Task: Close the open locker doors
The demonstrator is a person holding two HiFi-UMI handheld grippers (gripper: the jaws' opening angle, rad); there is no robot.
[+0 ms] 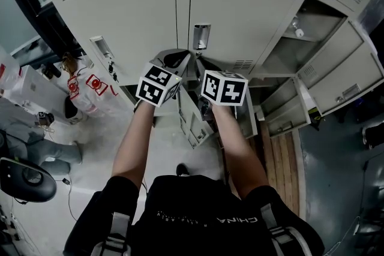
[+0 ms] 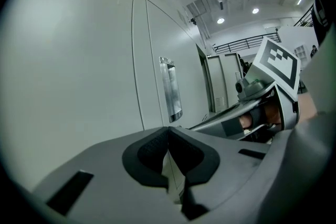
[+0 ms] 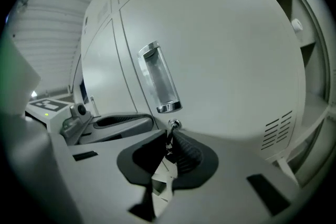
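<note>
Closed door: the middle locker door (image 1: 240,15) is sitting flush at 12 o'clock of both grippers, its handle (image 3: 160,81) just above the lock.
Right gripper: the right gripper (image 3: 169,144) is keeping its fingers clamped on the key (image 3: 171,130) in that door's lock, probably locking it.
Left gripper: the left gripper (image 2: 168,136) is hanging beside the same door face, fingers together on nothing.
Still open: at 2 to 3 o'clock an open compartment (image 1: 309,24) and the swung doors (image 1: 345,78) are standing out. A lower door (image 1: 193,123) seems to be hanging open directly under the grippers.
Progress: seemingly under way, with several doors waiting.
Edges: the lower door's edge is lying just beneath the forearms, and the swung doors are jutting out at 3 o'clock.
Open room: bare floor (image 1: 102,135) is lying free at 7 o'clock, while a person in white (image 1: 84,90) is occupying 9 o'clock.
</note>
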